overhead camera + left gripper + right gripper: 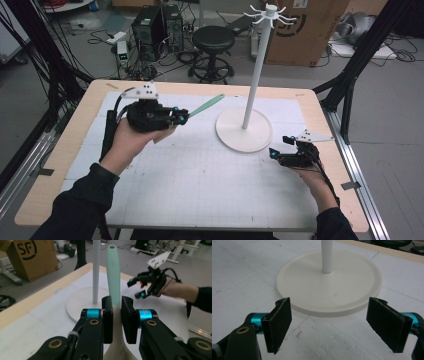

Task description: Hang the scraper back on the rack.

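Note:
My left gripper (182,116) is lifted above the left of the table and shut on a mint-green utensil (207,105). The utensil's long handle (113,272) sticks out past the jaws toward the white stand and has a hole at its tip. A pale, wider part of it shows below the jaws. The white stand (255,75) has a tall pole, hooks at the top and a round base (244,131). My right gripper (280,146) rests low just right of that base, open with nothing between its pads (279,322), facing the base (329,285).
A white gridded mat (200,170) covers the wooden table (65,150). Beyond the far edge stand a black stool (214,42), computer cases (155,27) and a cardboard box (305,30). Black frame posts rise at both sides.

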A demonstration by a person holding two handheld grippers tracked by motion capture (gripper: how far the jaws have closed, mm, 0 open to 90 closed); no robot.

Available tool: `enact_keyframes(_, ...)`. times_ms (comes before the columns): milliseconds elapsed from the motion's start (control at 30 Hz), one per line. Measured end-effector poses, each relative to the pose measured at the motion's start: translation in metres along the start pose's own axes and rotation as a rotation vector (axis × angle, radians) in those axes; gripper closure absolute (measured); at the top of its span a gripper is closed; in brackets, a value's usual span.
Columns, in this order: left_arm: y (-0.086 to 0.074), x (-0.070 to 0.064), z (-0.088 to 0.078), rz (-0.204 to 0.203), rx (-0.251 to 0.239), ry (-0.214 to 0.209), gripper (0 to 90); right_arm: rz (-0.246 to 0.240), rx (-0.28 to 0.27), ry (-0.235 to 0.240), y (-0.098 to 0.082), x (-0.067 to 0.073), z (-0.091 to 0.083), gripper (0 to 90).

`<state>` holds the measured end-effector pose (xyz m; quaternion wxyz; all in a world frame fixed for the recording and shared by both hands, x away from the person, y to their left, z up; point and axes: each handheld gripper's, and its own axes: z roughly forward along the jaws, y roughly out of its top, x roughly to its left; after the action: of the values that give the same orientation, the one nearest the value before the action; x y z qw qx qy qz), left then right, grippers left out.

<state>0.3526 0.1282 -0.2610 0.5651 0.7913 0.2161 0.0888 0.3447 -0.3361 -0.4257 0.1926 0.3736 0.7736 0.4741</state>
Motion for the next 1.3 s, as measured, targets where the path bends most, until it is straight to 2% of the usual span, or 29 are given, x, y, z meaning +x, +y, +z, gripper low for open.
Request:
enact_keyframes(233, 0.049, 0.004, 0.002, 0.026, -0.015, -0.034, 80.6, 0.002, 0.000, 0.003, 0.000, 0.000, 0.000, 19.5)
enact_keyframes(500, 0.094, 0.013, 0.001, 0.038, -0.040, -0.076, 80.5, 0.004, 0.004, 0.006, 0.000, 0.000, 0.000, 19.6)
enact_keyframes(833, 0.123, 0.019, -0.003, 0.037, -0.096, -0.072, 80.5, 0.002, 0.010, 0.012, -0.001, 0.001, 0.001, 19.5)
enact_keyframes(1300, 0.144, 0.017, 0.005, 0.057, -0.110, -0.066, 80.5, -0.007, 0.020, 0.016, -0.001, 0.001, 0.003, 19.6)
